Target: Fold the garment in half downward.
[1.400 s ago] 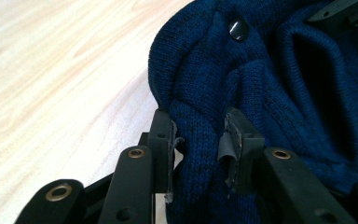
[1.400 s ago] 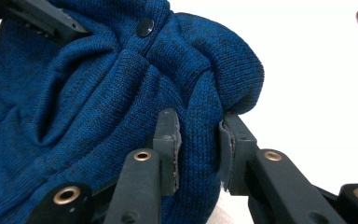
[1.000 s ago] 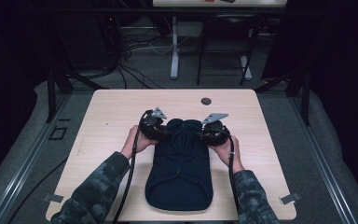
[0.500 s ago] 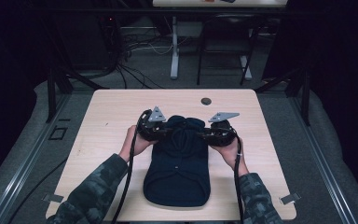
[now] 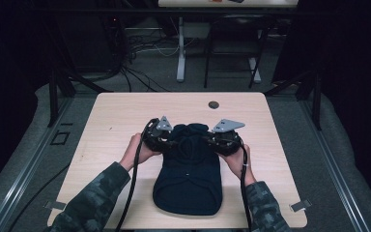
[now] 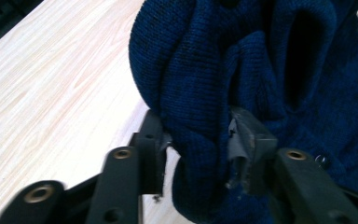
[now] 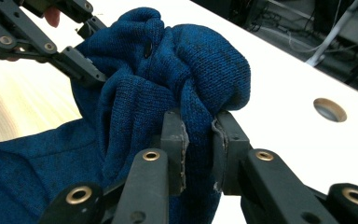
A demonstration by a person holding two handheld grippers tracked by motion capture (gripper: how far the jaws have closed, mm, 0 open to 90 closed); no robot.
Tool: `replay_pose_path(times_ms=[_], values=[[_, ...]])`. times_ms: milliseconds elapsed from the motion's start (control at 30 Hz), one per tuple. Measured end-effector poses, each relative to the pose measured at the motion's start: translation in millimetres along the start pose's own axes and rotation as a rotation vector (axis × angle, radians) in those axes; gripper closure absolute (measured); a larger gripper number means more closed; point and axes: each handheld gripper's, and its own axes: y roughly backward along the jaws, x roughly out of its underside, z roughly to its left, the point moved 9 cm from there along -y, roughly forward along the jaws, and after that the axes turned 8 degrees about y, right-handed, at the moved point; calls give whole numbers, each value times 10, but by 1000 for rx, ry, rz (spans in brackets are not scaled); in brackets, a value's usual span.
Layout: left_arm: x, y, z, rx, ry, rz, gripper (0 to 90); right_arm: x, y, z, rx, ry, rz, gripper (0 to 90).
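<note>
Navy knit garment point(image 5: 188, 181) lies on the light wooden table point(image 5: 111, 121), its near part flat toward the person and its far end gathered up into a bunched fold between the 2 tools. On the garment's left side, the left gripper point(image 6: 198, 151) has its jaws pinching a thick fold of the knit. On the opposite side, the right gripper point(image 7: 198, 149) has its jaws pressed together on another fold. Seen from above, both grippers sit at the same far end, with the raised bundle directly between them. A round hole point(image 5: 214, 104) in the tabletop lies beyond the bundle.
</note>
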Motion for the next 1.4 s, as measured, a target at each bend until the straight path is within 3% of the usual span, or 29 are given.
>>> replay_pose_path(times_ms=[67, 133, 200, 300, 367, 567, 700, 767, 800, 833, 900, 1067, 1167, 1233, 1300, 1400], values=[[-22, 35, 25, 6, 21, -48, 678, -13, 25, 10, 4, 17, -8, 756], [-32, 55, 27, 2, 10, -75, 694, -7, 43, 7, -15, -1, -15, 730], [-42, 70, 16, -7, 3, -100, 703, 11, 50, 12, -67, -50, -22, 693], [-68, 89, -15, -19, -11, -132, 710, 49, 47, -14, -115, -123, -24, 629], [-92, 100, -42, -24, -30, -148, 712, 82, 32, -31, -127, -144, -12, 567], [-144, 125, -134, -22, -92, -162, 713, 160, -40, -97, -114, -192, 20, 427], [-139, 143, -182, -36, -130, -159, 712, 186, -89, -113, -105, -207, 36, 448], [-134, 149, -184, -41, -136, -155, 711, 189, -92, -117, -95, -205, 39, 497], [-129, 155, -182, -43, -137, -151, 711, 189, -84, -132, -67, -198, 44, 600], [-126, 158, -181, -38, -131, -156, 711, 189, -84, -132, -67, -198, 44, 600], [-72, 151, -185, -15, -96, -140, 691, 159, -49, -127, -44, -176, 21, 701], [49, 95, -197, 7, -78, -79, 540, 111, -2, -39, -13, -72, -10, 749], [80, 57, -170, -4, -54, -63, 426, 98, 8, 22, -13, -15, -17, 751], [85, 33, -152, -2, -40, -64, 409, 88, 21, 46, -15, 9, -27, 751], [85, 11, -141, -3, -37, -66, 429, 83, 25, 56, -19, 20, -31, 750], [83, -3, -128, -12, -45, -64, 573, 83, 32, 64, -31, 25, -33, 745]])
